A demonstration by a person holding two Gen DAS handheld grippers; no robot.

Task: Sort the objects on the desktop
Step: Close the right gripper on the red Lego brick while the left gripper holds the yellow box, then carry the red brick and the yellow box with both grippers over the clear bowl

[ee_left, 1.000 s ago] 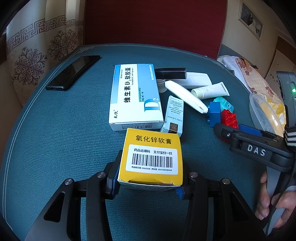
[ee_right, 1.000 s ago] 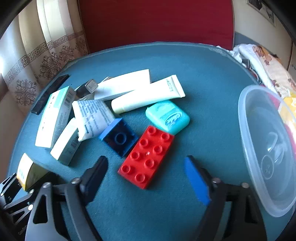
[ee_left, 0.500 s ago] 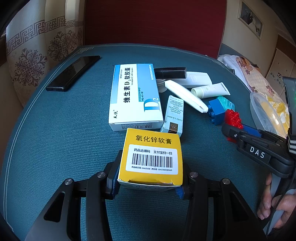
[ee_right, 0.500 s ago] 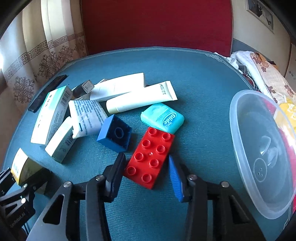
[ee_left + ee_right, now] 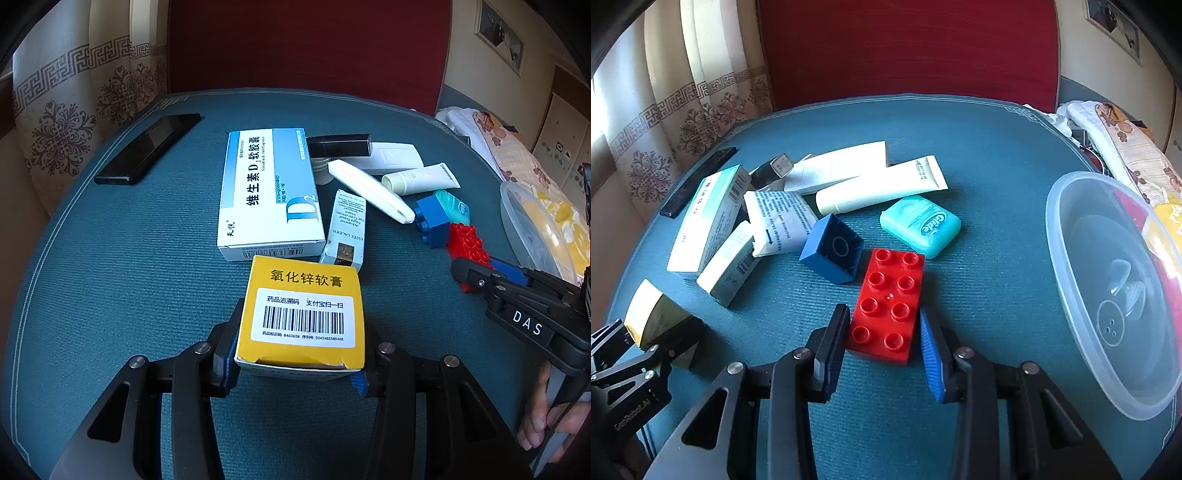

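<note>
My left gripper (image 5: 295,365) is shut on a yellow ointment box (image 5: 303,314) with a barcode label, low over the teal table. My right gripper (image 5: 882,343) is shut on the near end of a red eight-stud brick (image 5: 888,299), which lies flat on the table. A blue square brick (image 5: 833,251) sits tipped up just left of it, and a teal floss case (image 5: 919,225) just beyond. In the left wrist view the red brick (image 5: 467,245) and the right gripper (image 5: 480,275) show at the right edge.
A white-and-blue vitamin D box (image 5: 269,192), a small cream box (image 5: 345,230), two white tubes (image 5: 882,188) and a black lipstick (image 5: 338,144) lie mid-table. A black phone (image 5: 147,147) lies far left. A clear plastic bowl (image 5: 1071,258) stands at the right edge.
My right gripper moved forward around the red brick and closed its jaws from wide open onto the brick's sides. The left gripper kept still with the yellow box.
</note>
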